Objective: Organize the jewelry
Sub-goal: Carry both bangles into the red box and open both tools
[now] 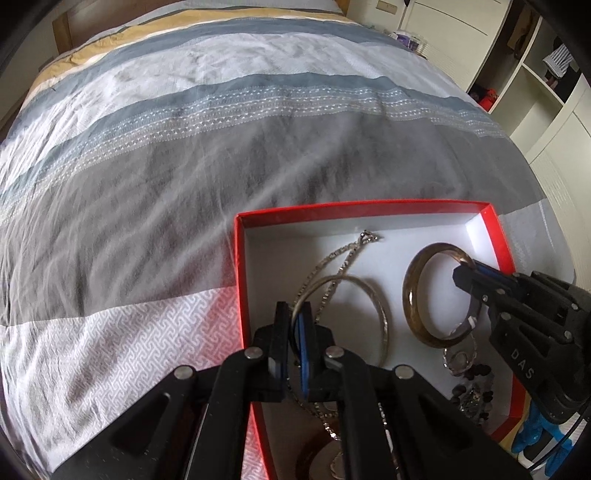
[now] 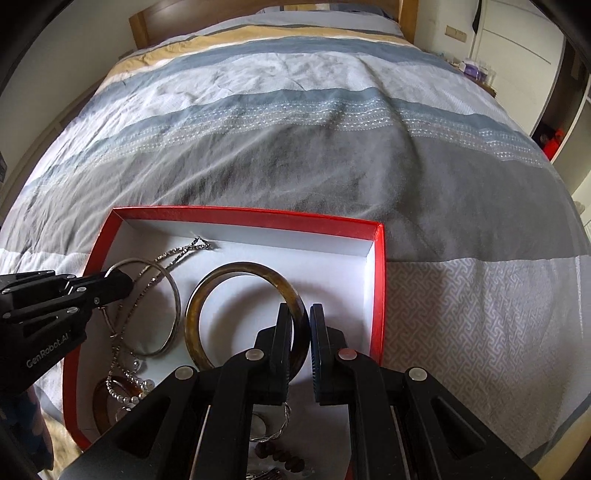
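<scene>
A red box with a white inside (image 1: 496,240) (image 2: 378,280) lies on the bed and holds jewelry. My left gripper (image 1: 295,325) (image 2: 120,282) is shut on a thin silver bangle (image 1: 380,310) (image 2: 175,295) at its left edge. My right gripper (image 2: 301,325) (image 1: 467,267) is shut on a thick brown bangle (image 2: 236,271) (image 1: 410,295) at its right side. A silver chain necklace (image 1: 347,254) (image 2: 177,254) lies under the silver bangle. Dark beads (image 1: 476,373) (image 2: 280,456), a pearl strand (image 2: 127,397) and an amber ring (image 2: 101,406) lie at the near end.
The bed is covered by a striped grey, blue, white and yellow duvet (image 1: 221,155) (image 2: 332,155). A wooden headboard (image 2: 258,11) stands at the far end. White cupboards and shelves (image 1: 535,74) stand to the right of the bed.
</scene>
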`<state>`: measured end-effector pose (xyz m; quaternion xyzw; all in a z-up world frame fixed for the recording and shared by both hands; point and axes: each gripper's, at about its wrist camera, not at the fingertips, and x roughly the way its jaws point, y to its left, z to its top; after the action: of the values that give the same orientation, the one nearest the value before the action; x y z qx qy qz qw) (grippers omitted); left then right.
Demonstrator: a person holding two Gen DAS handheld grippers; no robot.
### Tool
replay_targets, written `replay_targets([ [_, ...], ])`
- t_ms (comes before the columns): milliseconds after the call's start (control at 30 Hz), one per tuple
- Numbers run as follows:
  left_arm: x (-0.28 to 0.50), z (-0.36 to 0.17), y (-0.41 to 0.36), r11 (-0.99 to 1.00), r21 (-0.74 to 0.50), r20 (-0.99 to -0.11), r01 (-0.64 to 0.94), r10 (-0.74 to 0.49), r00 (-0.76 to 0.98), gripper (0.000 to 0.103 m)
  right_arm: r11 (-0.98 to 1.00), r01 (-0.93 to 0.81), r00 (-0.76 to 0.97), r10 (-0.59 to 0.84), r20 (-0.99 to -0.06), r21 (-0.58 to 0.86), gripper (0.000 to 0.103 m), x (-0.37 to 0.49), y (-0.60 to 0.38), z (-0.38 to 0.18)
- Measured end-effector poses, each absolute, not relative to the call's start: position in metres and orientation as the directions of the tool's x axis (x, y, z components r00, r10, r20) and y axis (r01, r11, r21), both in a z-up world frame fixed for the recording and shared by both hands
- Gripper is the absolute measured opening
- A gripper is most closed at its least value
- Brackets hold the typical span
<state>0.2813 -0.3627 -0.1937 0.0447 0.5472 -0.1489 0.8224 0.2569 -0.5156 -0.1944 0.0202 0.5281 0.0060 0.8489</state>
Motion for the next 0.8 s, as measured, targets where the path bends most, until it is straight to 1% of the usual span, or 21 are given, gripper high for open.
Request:
replay_targets([
  [200, 0.274, -0.194, -0.368, 0.949, -0.063, -0.907, 0.307, -0.183, 0.379, 0.006, 1.0, 0.008, 0.454, 0.02, -0.891, 0.026, 0.009, 0.254, -0.515, -0.196],
  [400, 0.268, -0.197, -0.371, 0.946, -0.068, -0.903, 0.317, -0.193, 0.383, 0.006, 1.0, 0.015, 0.472, 0.014, -0.881, 0.024, 0.01, 0.25, -0.515, -0.195],
  [500, 0.265, -0.197, -0.37, 0.942, -0.081, -0.9, 0.326, -0.21, 0.383, 0.007, 0.999, 0.024, 0.484, 0.016, -0.875, 0.032, 0.012, 0.247, -0.515, -0.194],
  [600, 0.262, -0.197, -0.371, 0.937, -0.091, -0.896, 0.336, -0.225, 0.384, 0.011, 0.999, 0.031, 0.492, 0.012, -0.871, 0.032, 0.013, 0.245, -0.514, -0.193],
  [667, 0.258, -0.194, -0.369, 0.935, -0.1, -0.89, 0.341, -0.238, 0.39, 0.018, 0.999, 0.041, 0.498, 0.009, -0.867, 0.034, 0.015, 0.242, -0.515, -0.192],
  [733, 0.255, -0.192, -0.367, 0.933, -0.107, -0.884, 0.345, -0.248, 0.396, 0.022, 0.998, 0.048, 0.503, 0.007, -0.864, 0.036, 0.017, 0.238, -0.516, -0.191],
  [800, 0.251, -0.19, -0.367, 0.93, -0.115, -0.88, 0.348, -0.258, 0.398, 0.024, 0.998, 0.055, 0.507, 0.002, -0.862, 0.035, 0.018, 0.234, -0.516, -0.189],
])
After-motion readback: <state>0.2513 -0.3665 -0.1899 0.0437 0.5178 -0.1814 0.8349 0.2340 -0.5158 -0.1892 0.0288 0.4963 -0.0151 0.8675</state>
